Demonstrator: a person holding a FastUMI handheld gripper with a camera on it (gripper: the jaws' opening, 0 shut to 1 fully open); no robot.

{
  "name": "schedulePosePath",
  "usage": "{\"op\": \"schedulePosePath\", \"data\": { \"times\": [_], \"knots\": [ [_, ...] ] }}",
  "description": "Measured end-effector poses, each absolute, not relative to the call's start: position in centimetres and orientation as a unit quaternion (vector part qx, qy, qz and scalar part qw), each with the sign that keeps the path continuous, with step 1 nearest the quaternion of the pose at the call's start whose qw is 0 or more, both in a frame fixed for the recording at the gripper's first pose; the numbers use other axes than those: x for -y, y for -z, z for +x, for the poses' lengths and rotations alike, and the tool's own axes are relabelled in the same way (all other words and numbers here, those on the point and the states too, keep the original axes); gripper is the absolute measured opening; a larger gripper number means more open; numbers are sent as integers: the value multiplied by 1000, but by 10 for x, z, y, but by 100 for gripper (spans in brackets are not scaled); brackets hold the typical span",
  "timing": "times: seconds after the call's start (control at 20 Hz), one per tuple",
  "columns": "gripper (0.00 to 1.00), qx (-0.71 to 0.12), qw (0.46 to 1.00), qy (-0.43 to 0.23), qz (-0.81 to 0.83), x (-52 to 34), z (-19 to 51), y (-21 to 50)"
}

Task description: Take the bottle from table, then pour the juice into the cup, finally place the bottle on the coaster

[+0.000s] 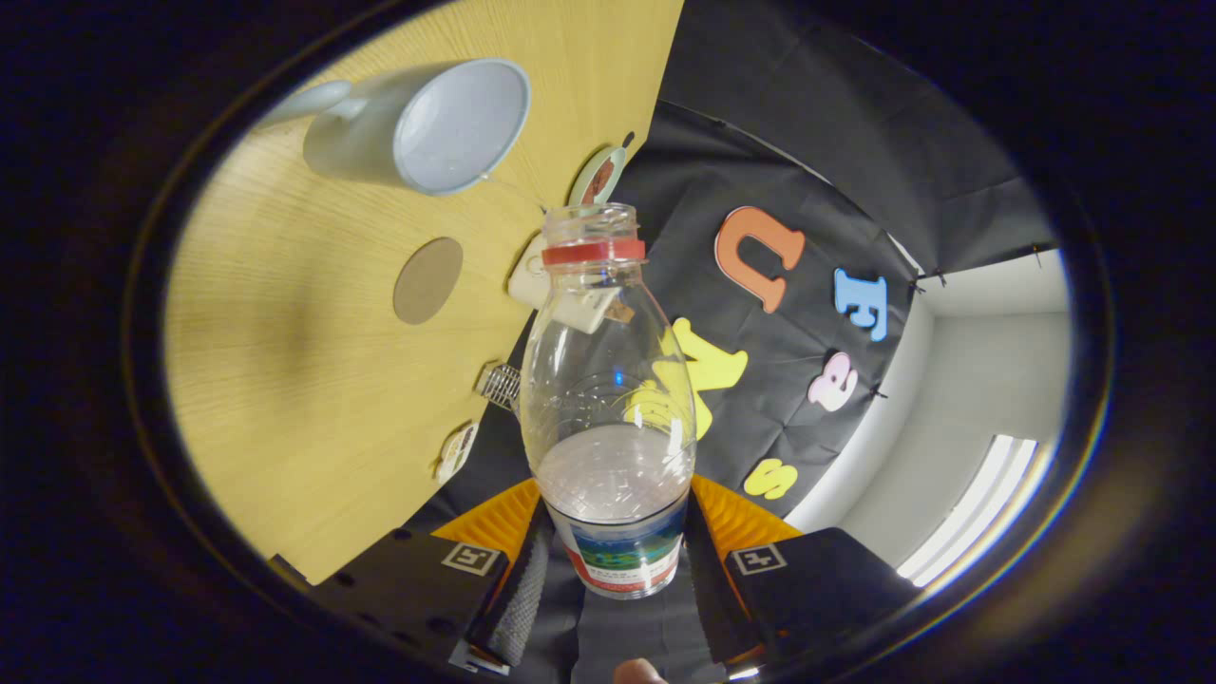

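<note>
My gripper [613, 565] is shut on a clear plastic bottle [608, 399], with one finger pressing on each side of its labelled lower body. The bottle has no cap, a red ring circles its neck, and pale liquid sits in its lower part. The whole view is rolled, so the wooden table [313, 408] stands like a wall beside the bottle. A pale mug-shaped cup [427, 128] stands on that table beyond the bottle's mouth, its opening turned toward me. A round brown coaster [427, 280] lies on the wood between the cup and the fingers.
Small items line the table's far edge by the black cloth wall: a round dish-like thing [600, 174], a white block [528, 277], a metal clip [501, 385] and a white tag [456, 451]. A person's fingertip [636, 673] shows behind the fingers.
</note>
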State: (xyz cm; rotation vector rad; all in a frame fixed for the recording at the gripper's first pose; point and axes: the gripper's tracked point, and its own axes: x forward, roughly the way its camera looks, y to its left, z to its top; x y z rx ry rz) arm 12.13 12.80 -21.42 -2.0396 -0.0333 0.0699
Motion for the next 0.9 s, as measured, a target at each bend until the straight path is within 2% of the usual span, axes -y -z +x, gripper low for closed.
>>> {"op": "schedulePosePath", "data": {
  "times": [0.65,0.9],
  "knots": [
    [74,22,529,-31,-848,-145,118,212],
    [74,-2,577,-34,-816,-136,121,215]
  ]
}}
